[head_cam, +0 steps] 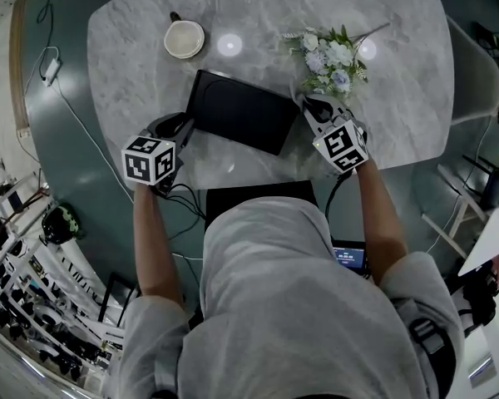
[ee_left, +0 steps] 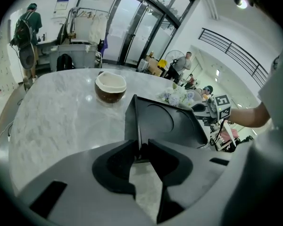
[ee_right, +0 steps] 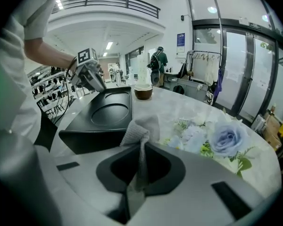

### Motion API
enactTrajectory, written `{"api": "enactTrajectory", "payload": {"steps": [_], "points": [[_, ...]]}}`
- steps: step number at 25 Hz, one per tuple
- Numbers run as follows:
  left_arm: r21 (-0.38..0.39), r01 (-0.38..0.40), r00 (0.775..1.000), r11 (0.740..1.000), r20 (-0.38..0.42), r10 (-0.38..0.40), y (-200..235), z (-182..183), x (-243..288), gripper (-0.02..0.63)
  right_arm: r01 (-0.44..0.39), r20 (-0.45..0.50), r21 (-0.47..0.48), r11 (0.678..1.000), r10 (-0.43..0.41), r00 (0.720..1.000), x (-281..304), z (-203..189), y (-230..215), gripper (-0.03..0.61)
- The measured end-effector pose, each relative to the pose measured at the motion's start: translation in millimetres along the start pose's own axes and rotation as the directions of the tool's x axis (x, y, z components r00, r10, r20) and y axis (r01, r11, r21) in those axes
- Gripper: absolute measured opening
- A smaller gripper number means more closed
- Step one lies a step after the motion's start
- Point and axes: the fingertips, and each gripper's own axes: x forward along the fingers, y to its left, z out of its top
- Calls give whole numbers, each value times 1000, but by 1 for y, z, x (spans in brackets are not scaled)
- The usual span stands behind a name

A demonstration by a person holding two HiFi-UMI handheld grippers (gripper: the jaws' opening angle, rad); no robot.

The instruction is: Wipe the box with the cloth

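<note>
A flat black box with a round recess in its lid lies on the marble table. My left gripper is at the box's near left corner. In the left gripper view its jaws are shut on that corner edge of the box. My right gripper sits at the box's right end, next to the flowers. It is shut on a grey waffle cloth, whose bunched top stands above the jaws, just short of the box.
A bunch of pale artificial flowers lies right of the box, close to the right gripper. A brown and white bowl stands at the far left of the table. A chair is at the right, and cables trail over the floor at the left.
</note>
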Motion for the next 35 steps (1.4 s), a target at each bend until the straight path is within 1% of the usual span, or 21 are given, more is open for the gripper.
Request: {"api": "enactTrajectory", "payload": {"steps": [2, 4, 7, 10, 13, 17, 19, 20, 21, 22, 24, 30, 35], "points": [[12, 7, 1000, 1000, -3, -7, 0, 0, 1, 110, -27, -5, -22, 999, 27, 1000, 0, -1, 4, 38], [20, 15, 1000, 1000, -6, -15, 0, -1, 1, 110, -49, 1, -24, 998, 49, 999, -1, -1, 10, 38], [26, 21, 1000, 999, -18, -20, 1, -1, 0, 109, -52, 17, -10, 999, 52, 999, -4, -1, 15, 38], [3, 21, 1000, 1000, -16, -21, 2, 0, 1, 109, -58, 31, -74, 996, 61, 998, -7, 2, 15, 39], [-16, 17, 1000, 1000, -1, -17, 2, -2, 2, 109, -108, 50, -126, 986, 116, 992, -10, 3, 18, 40], [-16, 17, 1000, 1000, 0, -17, 2, -2, 1, 110, -171, 26, -207, 963, 181, 983, -8, 5, 19, 43], [-19, 26, 1000, 999, -1, -26, 2, -1, 1, 110, -195, 6, -231, 953, 202, 979, -8, 5, 19, 67], [-20, 32, 999, 999, 0, -32, 2, -2, 1, 110, -215, -6, -243, 946, 220, 976, -8, 4, 21, 97], [-20, 40, 999, 999, 0, -40, 2, -2, 1, 110, -240, -21, -258, 936, 243, 970, -7, 4, 26, 144], [-19, 49, 999, 999, -1, -49, 2, -2, 1, 110, -265, -35, -277, 924, 265, 963, -6, 3, 31, 152], [-10, 65, 998, 998, -9, -65, 2, -2, 0, 106, -295, -52, -311, 904, 294, 955, -4, 2, 38, 152], [45, 69, 997, 997, -37, -67, 8, 1, -1, 103, -313, -48, -315, 896, 314, 948, -2, 5, 42, 152], [108, 77, 995, 991, -64, -70, 16, 4, -3, 103, -376, -62, -327, 867, 377, 924, -3, 6, 68, 153]]}}
